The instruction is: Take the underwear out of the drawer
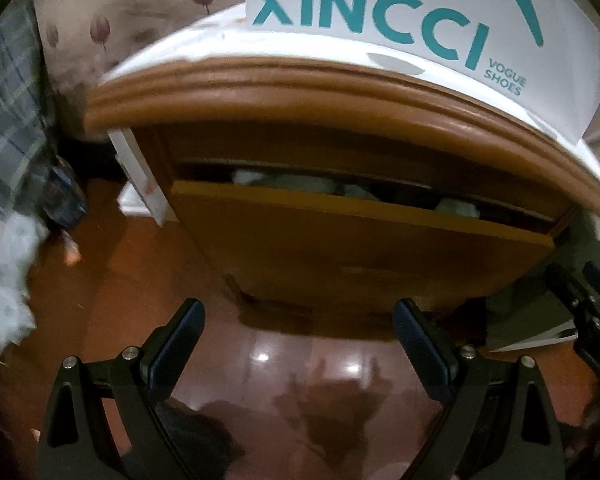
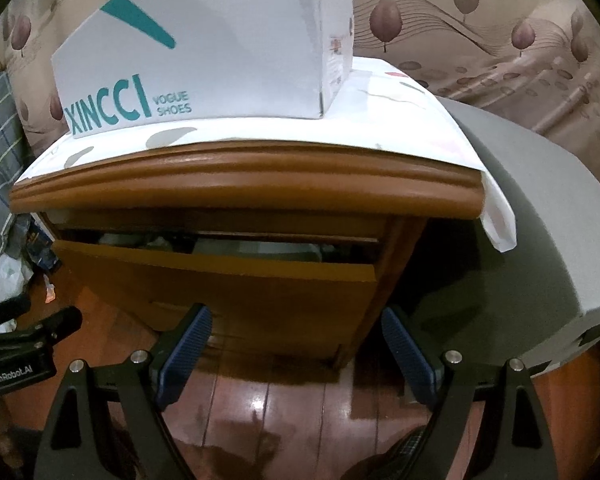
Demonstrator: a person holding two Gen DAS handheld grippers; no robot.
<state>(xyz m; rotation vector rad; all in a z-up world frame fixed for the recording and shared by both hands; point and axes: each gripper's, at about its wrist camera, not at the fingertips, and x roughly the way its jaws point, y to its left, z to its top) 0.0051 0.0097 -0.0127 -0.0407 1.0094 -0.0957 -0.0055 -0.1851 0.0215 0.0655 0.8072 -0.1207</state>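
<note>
A brown wooden nightstand has its top drawer (image 1: 360, 240) pulled out a little; the drawer also shows in the right wrist view (image 2: 220, 280). Pale folded underwear (image 1: 300, 184) shows in the narrow gap above the drawer front, and also in the right wrist view (image 2: 260, 249). My left gripper (image 1: 298, 320) is open and empty, low in front of the drawer, apart from it. My right gripper (image 2: 296, 324) is open and empty, also in front of the drawer front. The left gripper's body shows at the left edge of the right wrist view (image 2: 24, 340).
A white XINCCI shoe box (image 2: 204, 56) stands on the white-covered nightstand top (image 2: 400, 120). A grey mattress (image 2: 540, 216) lies to the right. Plaid cloth (image 1: 8, 120) and bags (image 1: 4, 272) sit at the left. The floor (image 2: 280, 400) is glossy red-brown wood.
</note>
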